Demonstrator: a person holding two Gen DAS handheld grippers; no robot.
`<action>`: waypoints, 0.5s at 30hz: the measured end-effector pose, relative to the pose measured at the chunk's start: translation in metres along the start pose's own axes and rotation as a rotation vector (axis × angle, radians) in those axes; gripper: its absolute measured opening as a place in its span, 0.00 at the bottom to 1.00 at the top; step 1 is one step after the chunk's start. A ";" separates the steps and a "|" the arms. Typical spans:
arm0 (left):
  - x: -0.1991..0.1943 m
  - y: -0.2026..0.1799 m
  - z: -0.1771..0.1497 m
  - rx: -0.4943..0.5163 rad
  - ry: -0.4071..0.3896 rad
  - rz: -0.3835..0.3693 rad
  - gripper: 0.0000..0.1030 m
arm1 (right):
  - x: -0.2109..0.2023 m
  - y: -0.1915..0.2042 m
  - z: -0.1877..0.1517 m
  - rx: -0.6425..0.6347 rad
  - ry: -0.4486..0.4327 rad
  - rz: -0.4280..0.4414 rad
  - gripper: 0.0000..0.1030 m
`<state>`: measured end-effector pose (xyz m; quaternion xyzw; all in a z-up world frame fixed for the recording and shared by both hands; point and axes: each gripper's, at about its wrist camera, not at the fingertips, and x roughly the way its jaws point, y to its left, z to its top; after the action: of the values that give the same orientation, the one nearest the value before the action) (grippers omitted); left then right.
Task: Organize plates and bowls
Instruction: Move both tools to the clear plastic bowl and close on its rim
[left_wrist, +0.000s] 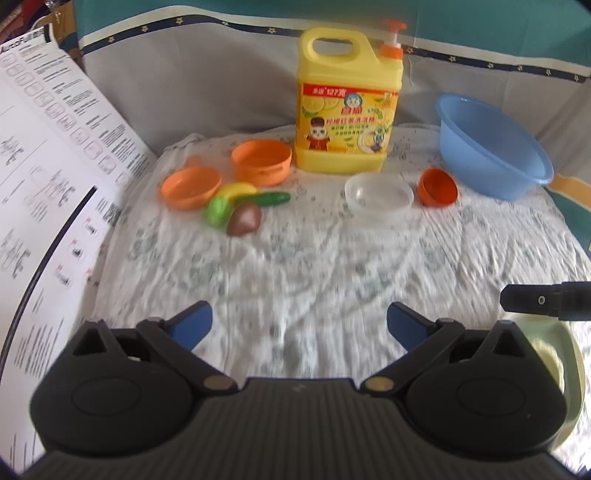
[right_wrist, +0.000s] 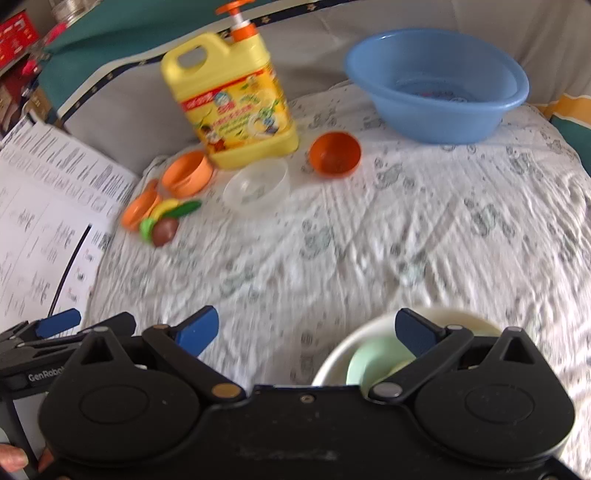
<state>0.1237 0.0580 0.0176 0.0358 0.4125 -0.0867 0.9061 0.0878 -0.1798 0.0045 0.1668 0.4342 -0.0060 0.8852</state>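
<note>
On the white patterned cloth, an orange plate (left_wrist: 190, 186) and an orange pot-like bowl (left_wrist: 261, 161) sit far left, a clear bowl (left_wrist: 379, 195) and a small dark-orange bowl (left_wrist: 437, 186) in the middle, a blue basin (left_wrist: 493, 146) far right. They also show in the right wrist view: clear bowl (right_wrist: 256, 184), dark-orange bowl (right_wrist: 335, 153), basin (right_wrist: 437, 86). A cream bowl (right_wrist: 369, 334) with a pale green plate (right_wrist: 376, 360) inside lies under my right gripper (right_wrist: 306, 332), which is open and empty. My left gripper (left_wrist: 299, 325) is open and empty above bare cloth.
A yellow dish-soap jug (left_wrist: 347, 107) stands at the back. Toy fruit and vegetables (left_wrist: 240, 208) lie beside the orange plate. Printed paper sheets (left_wrist: 48, 166) cover the left edge. A grey and teal padded wall rises behind. The left gripper's tip (right_wrist: 59, 321) shows at lower left.
</note>
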 end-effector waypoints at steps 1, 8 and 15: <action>0.005 0.000 0.007 0.001 -0.001 -0.003 1.00 | 0.004 0.000 0.006 0.008 -0.002 0.000 1.00; 0.050 -0.005 0.053 0.006 -0.001 -0.034 1.00 | 0.037 0.001 0.052 0.043 0.000 0.006 1.00; 0.103 -0.015 0.086 0.005 0.022 -0.060 0.99 | 0.077 0.002 0.100 0.113 0.000 0.034 0.97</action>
<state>0.2512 0.0188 -0.0032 0.0264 0.4229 -0.1145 0.8985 0.2131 -0.1972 0.0026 0.2240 0.4301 -0.0154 0.8744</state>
